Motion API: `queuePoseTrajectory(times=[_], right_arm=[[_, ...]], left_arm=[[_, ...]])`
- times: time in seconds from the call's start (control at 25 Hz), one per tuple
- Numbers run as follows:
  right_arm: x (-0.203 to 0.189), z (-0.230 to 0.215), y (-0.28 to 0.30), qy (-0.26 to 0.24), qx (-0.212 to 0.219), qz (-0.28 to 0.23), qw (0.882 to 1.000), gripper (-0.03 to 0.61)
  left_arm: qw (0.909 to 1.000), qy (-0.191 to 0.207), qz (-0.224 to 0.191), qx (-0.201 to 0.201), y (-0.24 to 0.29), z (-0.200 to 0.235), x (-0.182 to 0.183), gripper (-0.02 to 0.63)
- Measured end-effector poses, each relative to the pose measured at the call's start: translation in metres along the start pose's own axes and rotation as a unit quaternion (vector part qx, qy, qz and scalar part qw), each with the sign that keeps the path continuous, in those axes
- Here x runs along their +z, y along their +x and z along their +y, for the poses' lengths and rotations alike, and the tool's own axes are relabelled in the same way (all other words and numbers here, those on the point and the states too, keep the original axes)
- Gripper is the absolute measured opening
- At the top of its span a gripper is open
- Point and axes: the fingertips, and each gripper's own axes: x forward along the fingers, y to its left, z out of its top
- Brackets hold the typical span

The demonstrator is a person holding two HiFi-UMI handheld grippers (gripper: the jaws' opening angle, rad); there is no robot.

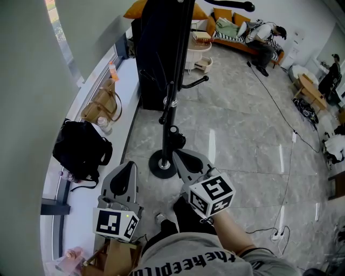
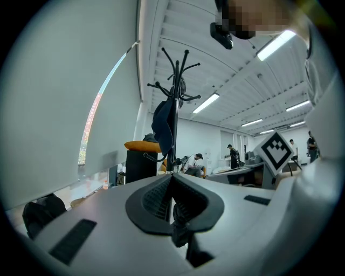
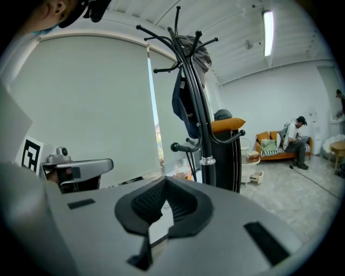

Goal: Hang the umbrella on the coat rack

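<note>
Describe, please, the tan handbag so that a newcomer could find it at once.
Look along the window ledge left of the black coat rack. Two bags sit there; the handbag is the farther one, tan with looped handles, unlike the nearer black bag.

The coat rack (image 1: 171,102) is black and the floor (image 1: 242,140) is pale grey marbled tile. The bag (image 1: 81,148) is black, the handbag (image 1: 101,105) tan, and the sofa (image 1: 222,14) orange.

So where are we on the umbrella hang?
Done: possibly; a dark blue item hangs on the coat rack, but I can't tell if it's the umbrella. In hand: nothing; left gripper and right gripper both shut, empty. Left: confirm it.
</note>
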Motion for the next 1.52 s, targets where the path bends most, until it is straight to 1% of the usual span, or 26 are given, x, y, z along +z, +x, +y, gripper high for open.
queuePoseTrajectory(times=[0.44, 0.76, 0.96, 1.52], right_arm=[[0.018, 0.001, -0.012, -0.004, 0.004, -0.038, 0.999, 0.011], [0.037, 0.003, -0.025, -0.014, 0.005, -0.08, 0.997, 0.011], [0.039, 0.003, -0.025, -0.008, 0.005, -0.083, 0.996, 0.011], [0.039, 0.002, -0.033, -0.015, 0.006, -0.085, 0.996, 0.011]], left_arm=[[1.0, 0.002, -0.001, -0.005, 0.002, -0.005, 0.002, 0.015], [1.0, 0.002, -0.002, -0.007, 0.004, -0.005, 0.003, 0.015], [1.0, 0.001, -0.002, -0.006, 0.004, -0.003, 0.003, 0.015], [1.0, 0.003, -0.003, -0.007, 0.003, -0.012, 0.003, 0.015]])
